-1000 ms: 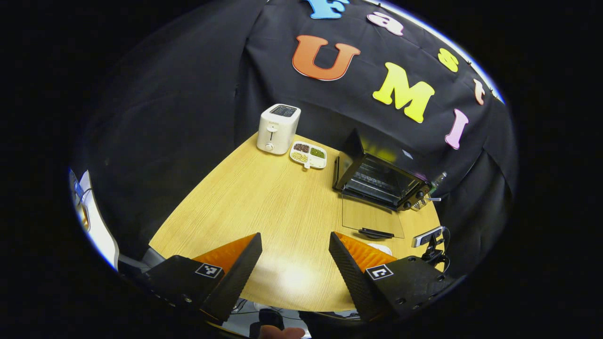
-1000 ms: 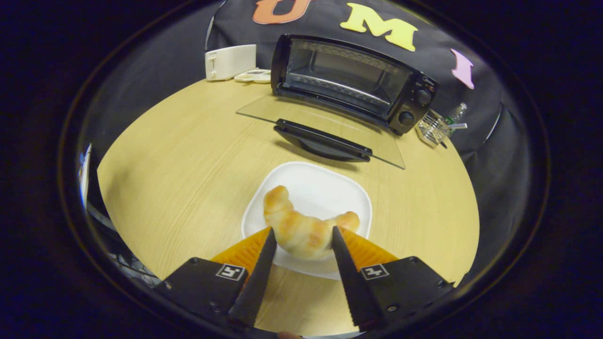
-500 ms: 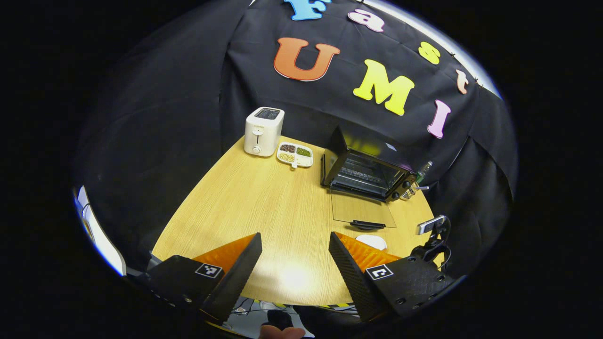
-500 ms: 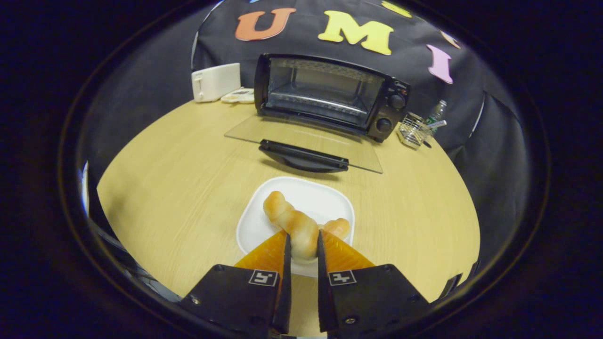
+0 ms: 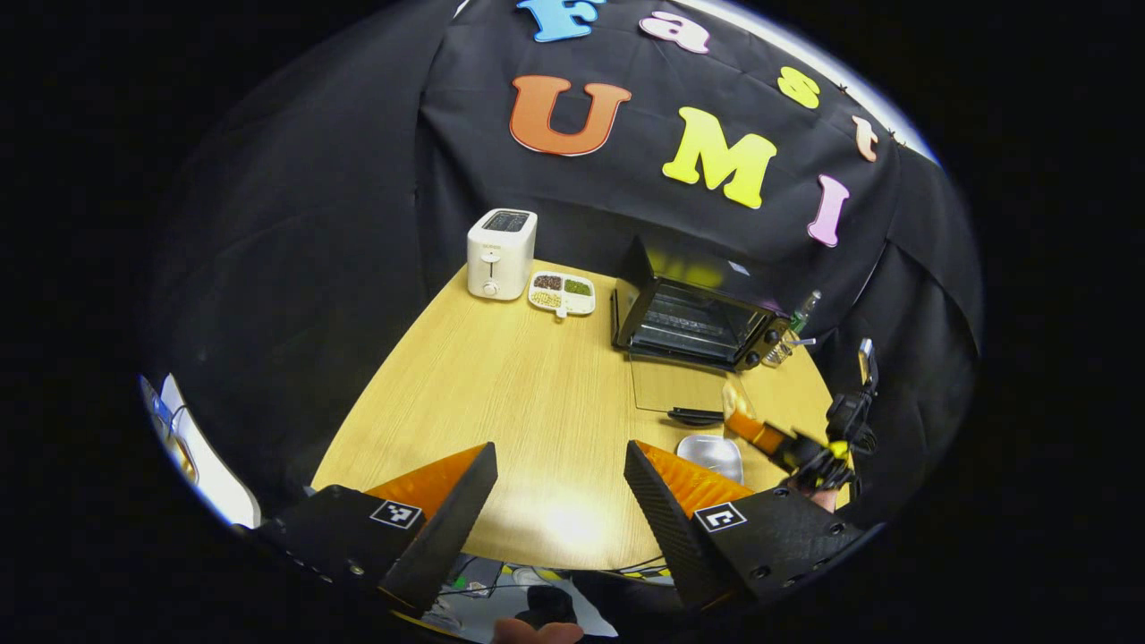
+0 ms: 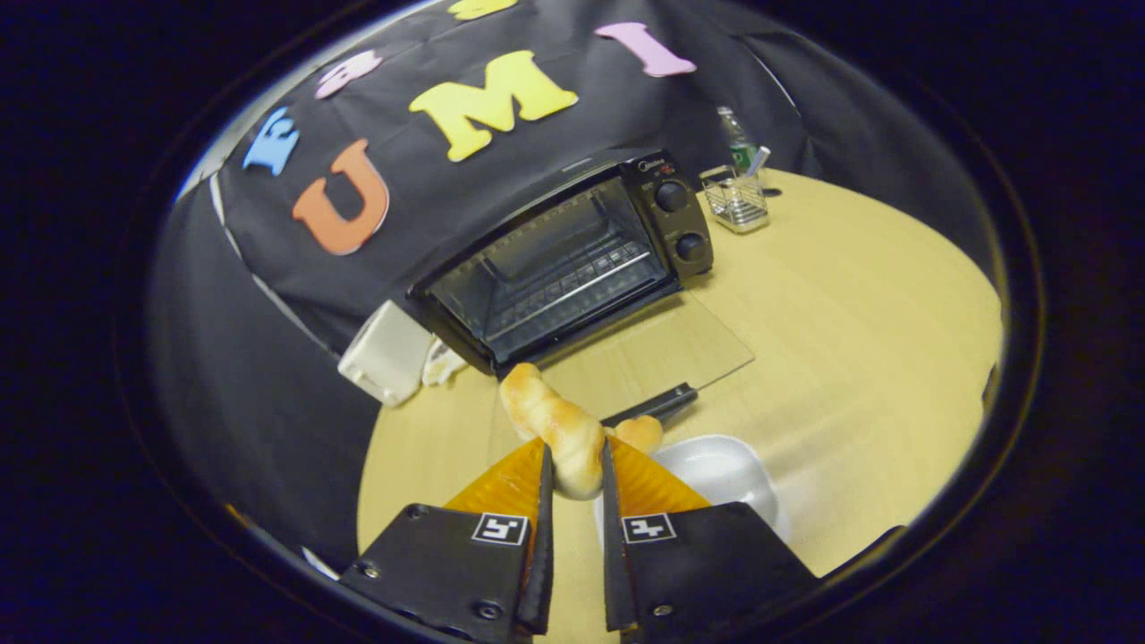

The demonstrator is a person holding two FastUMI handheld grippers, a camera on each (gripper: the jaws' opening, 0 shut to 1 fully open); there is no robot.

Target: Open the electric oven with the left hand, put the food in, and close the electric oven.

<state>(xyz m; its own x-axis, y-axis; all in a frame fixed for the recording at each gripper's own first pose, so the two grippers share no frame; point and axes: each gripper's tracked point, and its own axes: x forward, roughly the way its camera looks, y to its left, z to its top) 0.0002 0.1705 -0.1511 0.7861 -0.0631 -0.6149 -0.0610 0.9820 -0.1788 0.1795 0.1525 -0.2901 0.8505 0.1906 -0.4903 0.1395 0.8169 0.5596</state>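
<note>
A croissant (image 6: 555, 425) rides clamped between the fingers of the right gripper (image 6: 572, 483), lifted clear of its white plate (image 6: 725, 470) and tilted toward the oven (image 6: 572, 259). The oven stands at the back of the table (image 6: 850, 295) with its glass door (image 6: 644, 353) folded flat and the rack bare inside. The left gripper (image 5: 559, 487) hovers over the near table edge, jaws spread wide and holding nothing.

The bread looks light and soft, and the fingers pinch its middle visibly, so a firmer squeeze would likely crush or tear it; the mid-body hold, horns free on either side, seems the sound one.

The approach looks open: bare wood runs between plate and door, with the toaster (image 5: 501, 253) and a divided snack dish (image 5: 562, 293) off to one side and a wire basket (image 6: 738, 199) beside the knobs on the other. The door's raised handle (image 6: 653, 404) and front edge lie across the path, so the load probably must pass above them, then under the low top of the opening.
</note>
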